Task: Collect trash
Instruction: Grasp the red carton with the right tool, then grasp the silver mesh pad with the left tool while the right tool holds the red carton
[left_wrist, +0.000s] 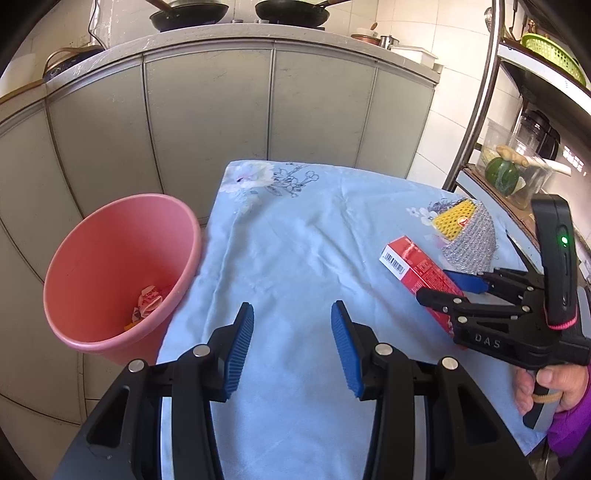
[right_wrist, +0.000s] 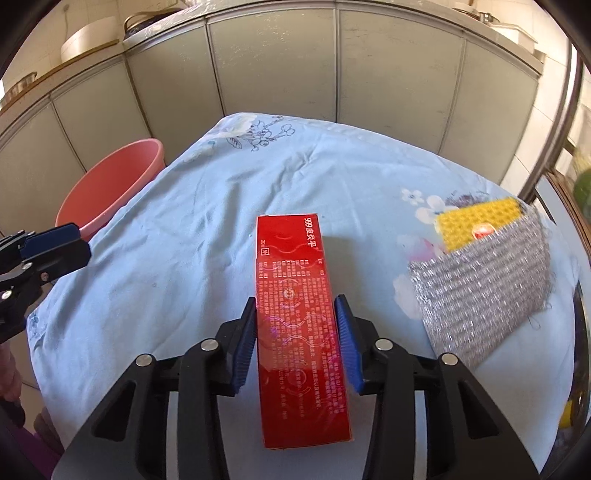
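1. Right gripper (right_wrist: 295, 328): its blue pads (right_wrist: 246, 341) are drawn in against the two long sides of a red carton (right_wrist: 295, 306), which it holds lengthwise. The carton's far end points to 12 o'clock in the right wrist view. Its white print faces up.
2. Left gripper (left_wrist: 291, 347): its pads (left_wrist: 240, 347) stand wide apart with nothing between them, above bare cloth.
3. Seen from the left wrist view, the right gripper (left_wrist: 443, 286) enters from 3 o'clock. The red carton (left_wrist: 413, 271) shows its barcoded end toward 10 o'clock.
4. Surface (right_wrist: 207, 229): covered with a pale blue cloth printed with flowers at its far edge.
5. Scouring pad (right_wrist: 480, 280): silver mesh with a yellow sponge (right_wrist: 476, 221) tucked in its top. It lies on the cloth at 3 o'clock of the carton, near but apart.
6. Pink bin (left_wrist: 122, 273): stands on the floor against the surface's left edge, at 9 o'clock of the left gripper. Crumpled wrappers (left_wrist: 147, 304) lie at its bottom.
7. Background: grey cabinet doors (left_wrist: 207, 122) at 12 o'clock, with two frying pans (left_wrist: 291, 13) above.
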